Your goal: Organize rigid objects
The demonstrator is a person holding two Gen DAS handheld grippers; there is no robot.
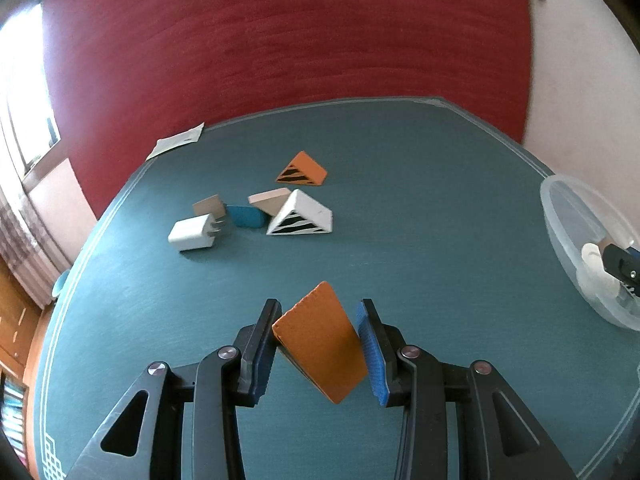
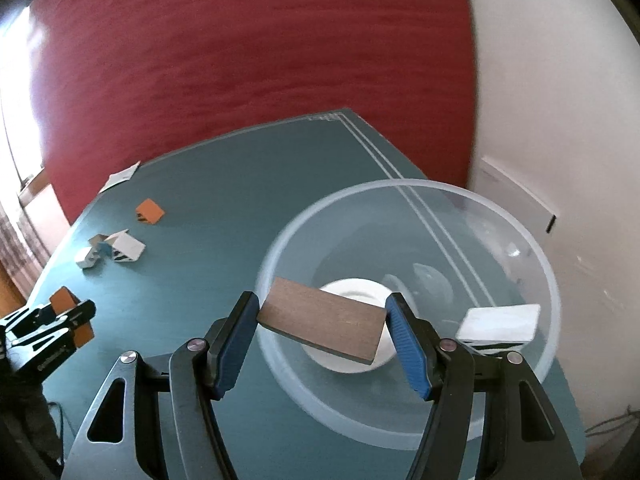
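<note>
Left wrist view: left gripper [image 1: 320,344] clenched on an orange block [image 1: 320,340], both pads against its sides, block tilted and held above the table [image 1: 400,184]. Landmark for this entry: the clear bowl [image 1: 568,240], which sits at the table's right edge and is cut off by the frame.

Well to the left of the bowl, mid-table, lies a cluster: white wedge with black stripes [image 1: 302,216], tan block [image 1: 270,200] touching the wedge's far side, blue piece [image 1: 246,216], cardboard-coloured piece [image 1: 208,206], white charger plug [image 1: 192,232]. An orange striped wedge [image 1: 302,170] lies just beyond the cluster, apart from it. A paper slip [image 1: 176,142] overhangs the far-left table edge. Between the cluster and the bowl the tabletop is bare; so is the strip between the cluster and the held block. The far table edge runs against a red wall [image 1: 280,32].

Right wrist view: right gripper [image 2: 324,316] grasping a brown wooden block [image 2: 324,318] by its two short ends, held over the near-left part of the bowl [image 2: 540,264], above the rim. The bowl's far side comes close to the table's right edge.

Seen only here: the bowl's inside, with a white round item [image 2: 352,288] at the bottom and a white rectangular item [image 2: 498,322] against the right wall; much of the floor is free. Also the left gripper [image 2: 64,320] from outside, far left of the bowl, orange block in it.

Seen only from the left wrist: stripe detail on the wedges, charger prongs.
</note>
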